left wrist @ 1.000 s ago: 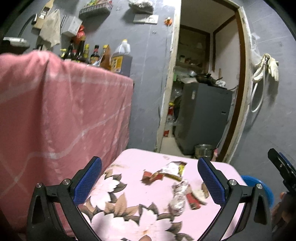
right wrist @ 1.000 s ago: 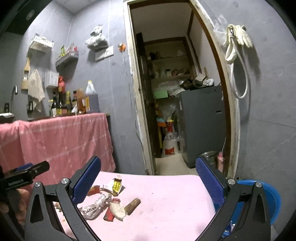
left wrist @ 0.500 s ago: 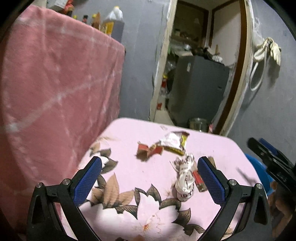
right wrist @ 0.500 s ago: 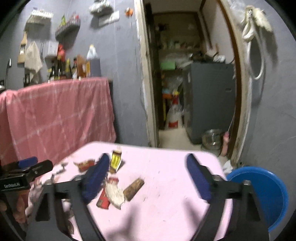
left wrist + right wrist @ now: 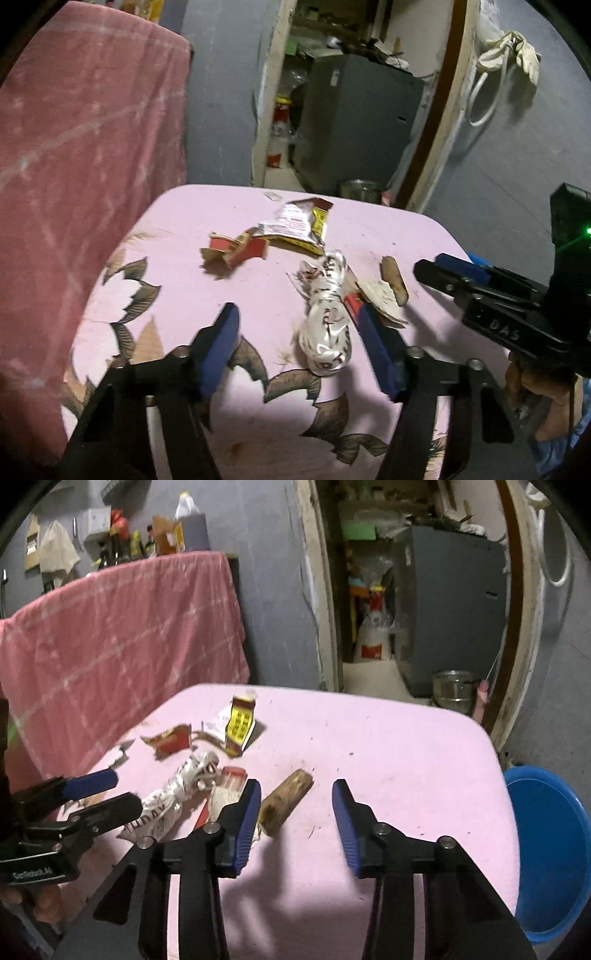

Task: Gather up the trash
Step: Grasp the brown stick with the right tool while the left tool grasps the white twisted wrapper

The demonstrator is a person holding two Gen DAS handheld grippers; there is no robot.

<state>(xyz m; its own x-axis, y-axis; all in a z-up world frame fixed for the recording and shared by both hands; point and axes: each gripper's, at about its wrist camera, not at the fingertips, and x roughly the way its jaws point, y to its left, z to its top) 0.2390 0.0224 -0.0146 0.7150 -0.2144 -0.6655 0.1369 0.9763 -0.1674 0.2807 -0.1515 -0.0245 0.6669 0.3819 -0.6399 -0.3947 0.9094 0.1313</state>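
1. Both claws lower over the bench (image 5: 177,229) than a second ago, jaws just closing yet still apart, nothing gripped.
2. Left claw (image 5: 299,347) now brackets the white twisted wrapper (image 5: 327,321); pads not touching. Right claw (image 5: 295,819) beside the brown stub (image 5: 286,805), gap empty. Pickup looks imminent (none collected yet).
3. Right wrist view alone shows the blue tub (image 5: 554,849) off the bench edge, the likely bin; left wrist view shows the torn red pack (image 5: 236,253) clearer.
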